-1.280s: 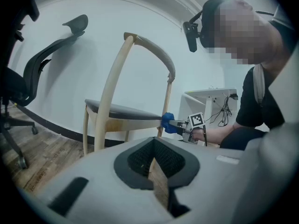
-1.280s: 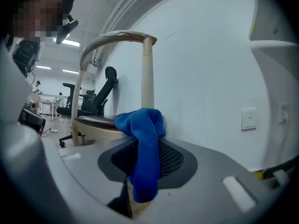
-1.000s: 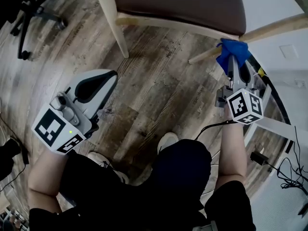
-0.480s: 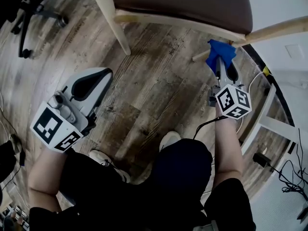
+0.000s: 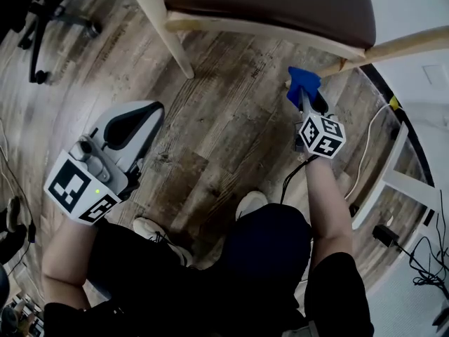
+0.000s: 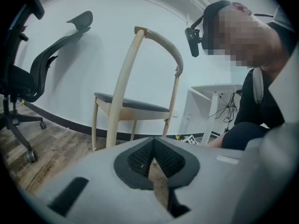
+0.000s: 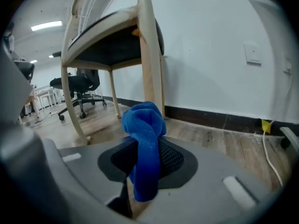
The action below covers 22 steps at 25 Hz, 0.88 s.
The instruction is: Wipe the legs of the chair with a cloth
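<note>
my right tongs (image 7: 147,160), clamped on crumpled blue microfibre cloth (image 7: 142,120), just slid down pale wooden chair leg (image 7: 149,64) to foot; reckon this leg's done, others next. left tongs (image 6: 153,161) closed, empty, idle

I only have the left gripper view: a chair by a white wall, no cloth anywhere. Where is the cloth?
Observer: The blue cloth is clamped in the right gripper.
Operator: Is it on a leg?
Observer: The right gripper view shows it directly in front of a pale wooden chair leg; I cannot tell if they touch.
Operator: And my left gripper?
Observer: In the head view, the left gripper is shut over the wood-plank floor, apart from every leg.
</note>
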Tool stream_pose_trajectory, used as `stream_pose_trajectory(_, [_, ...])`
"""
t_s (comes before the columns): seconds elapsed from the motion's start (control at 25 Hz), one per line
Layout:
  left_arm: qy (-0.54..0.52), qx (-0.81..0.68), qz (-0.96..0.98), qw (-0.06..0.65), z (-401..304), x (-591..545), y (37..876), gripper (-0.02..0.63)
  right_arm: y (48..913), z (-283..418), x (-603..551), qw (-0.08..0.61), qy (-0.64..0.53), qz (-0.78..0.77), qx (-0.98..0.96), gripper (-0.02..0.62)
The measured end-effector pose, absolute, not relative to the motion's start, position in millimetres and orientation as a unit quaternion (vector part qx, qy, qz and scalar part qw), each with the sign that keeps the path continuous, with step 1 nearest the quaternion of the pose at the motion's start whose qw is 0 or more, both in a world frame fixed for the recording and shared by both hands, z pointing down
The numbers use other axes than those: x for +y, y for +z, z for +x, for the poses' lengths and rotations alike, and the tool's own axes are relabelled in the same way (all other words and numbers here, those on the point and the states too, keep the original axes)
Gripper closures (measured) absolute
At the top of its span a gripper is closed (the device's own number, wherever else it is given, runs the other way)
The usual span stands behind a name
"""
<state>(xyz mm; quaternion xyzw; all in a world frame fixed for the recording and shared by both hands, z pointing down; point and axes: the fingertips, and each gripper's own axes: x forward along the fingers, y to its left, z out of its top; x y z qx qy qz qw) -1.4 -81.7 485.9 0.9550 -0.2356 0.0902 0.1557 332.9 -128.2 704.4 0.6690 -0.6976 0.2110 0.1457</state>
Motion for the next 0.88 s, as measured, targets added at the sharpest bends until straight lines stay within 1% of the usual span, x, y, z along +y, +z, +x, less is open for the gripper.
stream_pose_trajectory(0.16, [0.09, -0.239, 0.954, 0.156, -5, -82, 484, 0.601, 768, 337, -127, 0.219, 0.242, 0.649, -0.687, 0.479])
stream_pose_trajectory(0.4, [0.096, -0.252, 0.949, 0.161, -14, -85, 486, 0.601, 830, 342, -124, 0.291, 0.29, 0.624, -0.665, 0.479])
stream_pose_trajectory(0.48, [0.099, -0.255, 0.948, 0.163, -15, -85, 488, 0.601, 842, 343, -125, 0.297, 0.309, 0.62, -0.658, 0.479])
stream_pose_trajectory(0.56, [0.102, -0.256, 0.948, 0.162, -16, -86, 489, 0.601, 847, 342, -127, 0.288, 0.322, 0.622, -0.653, 0.479])
stream_pose_trajectory(0.88, [0.106, -0.252, 0.948, 0.162, -10, -85, 494, 0.601, 844, 341, -126, 0.29, 0.324, 0.616, -0.657, 0.477])
